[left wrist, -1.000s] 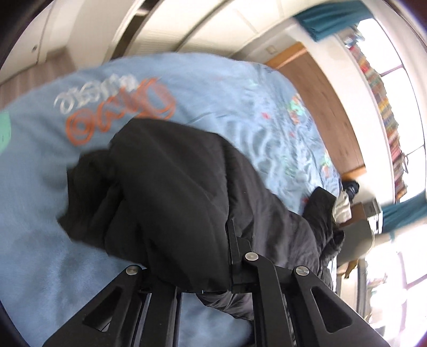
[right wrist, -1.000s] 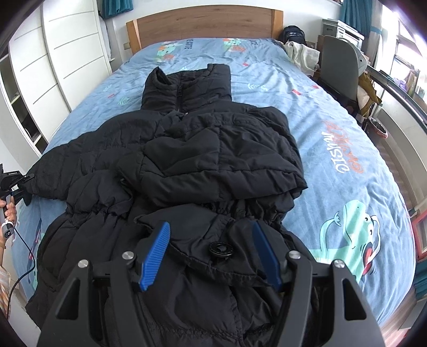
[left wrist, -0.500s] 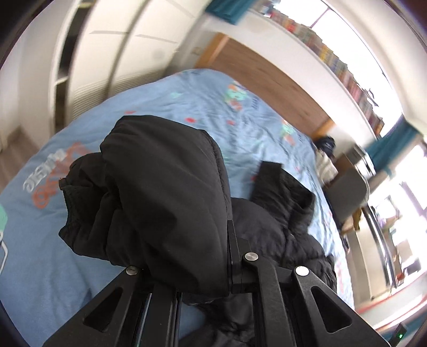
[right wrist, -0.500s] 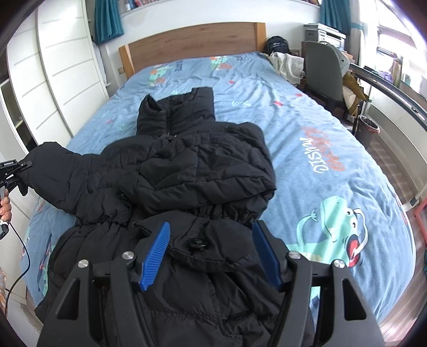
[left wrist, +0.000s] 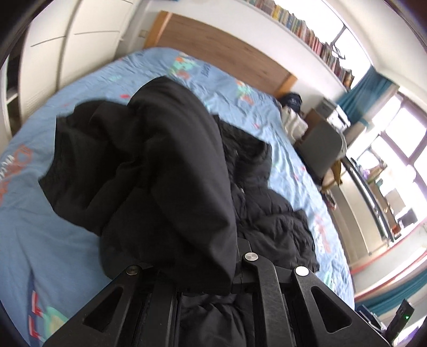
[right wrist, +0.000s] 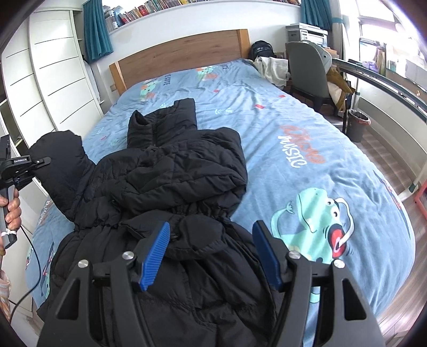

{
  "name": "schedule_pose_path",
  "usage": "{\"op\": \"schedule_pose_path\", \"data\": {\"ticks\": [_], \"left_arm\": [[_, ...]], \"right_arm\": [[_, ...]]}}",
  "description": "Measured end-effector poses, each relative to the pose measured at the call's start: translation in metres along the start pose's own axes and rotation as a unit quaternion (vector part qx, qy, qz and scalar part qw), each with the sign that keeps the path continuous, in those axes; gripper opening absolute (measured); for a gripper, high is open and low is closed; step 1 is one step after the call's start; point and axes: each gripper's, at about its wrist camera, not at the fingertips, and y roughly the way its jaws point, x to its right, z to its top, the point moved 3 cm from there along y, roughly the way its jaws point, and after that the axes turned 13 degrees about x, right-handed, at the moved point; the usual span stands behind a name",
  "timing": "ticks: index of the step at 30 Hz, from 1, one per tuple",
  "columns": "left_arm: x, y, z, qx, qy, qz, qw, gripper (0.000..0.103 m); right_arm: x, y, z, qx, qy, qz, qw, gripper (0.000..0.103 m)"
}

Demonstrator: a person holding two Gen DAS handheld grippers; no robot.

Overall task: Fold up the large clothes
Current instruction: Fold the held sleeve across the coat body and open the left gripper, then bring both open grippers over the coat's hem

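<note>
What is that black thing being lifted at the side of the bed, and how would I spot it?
Start at the bed with the blue cartoon cover; a black puffer coat lies along it. At its side nearest the white wardrobe, one sleeve is raised off the cover, clamped in the left gripper. The other sleeve lies folded across the coat's chest.

A home bedroom. A bed [right wrist: 267, 112] with a cartoon-printed blue cover and wooden headboard [right wrist: 184, 53] fills it, with white wardrobes [right wrist: 58, 80] alongside. A shelf of books [right wrist: 149, 10] and teal curtains [right wrist: 97, 29] run above, a chair [right wrist: 307, 72] beside.
</note>
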Motion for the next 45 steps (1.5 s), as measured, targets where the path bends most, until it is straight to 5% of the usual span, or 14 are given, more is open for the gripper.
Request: {"op": "schedule_pose_path", "data": {"ticks": [9,15,19,28,38,42,45], "left_arm": [[0.032,0.045,-0.065,-0.078,0.041,0.011,0.9961,0.010],[0.042,0.053,-0.092,-0.111,0.057,0.016,0.9921,0.017],[0.047,0.048,-0.103,-0.123,0.072,0.017,0.9896,0.031],[0.054,0.004,-0.106,-0.099,0.085,0.027,0.9911,0.041],[0.054,-0.074,-0.075,0.004,0.089,0.012,0.9960,0.041],[0.054,-0.086,-0.064,-0.001,0.112,0.024,0.9934,0.041],[0.047,-0.092,-0.052,-0.005,0.110,0.053,0.9925,0.063]], "right_arm": [[0.023,-0.002,-0.012,-0.006,0.009,-0.006,1.000,0.063],[0.032,-0.004,-0.019,-0.009,0.019,-0.007,1.000,0.063],[0.033,-0.008,-0.021,-0.008,0.020,-0.006,1.000,0.063],[0.028,-0.035,-0.021,0.005,0.011,-0.001,1.000,0.063],[-0.004,-0.067,-0.009,0.027,-0.019,0.018,0.999,0.063],[-0.024,-0.071,-0.001,0.036,-0.039,0.031,0.998,0.063],[-0.040,-0.070,0.012,0.044,-0.052,0.036,0.997,0.063]]}}
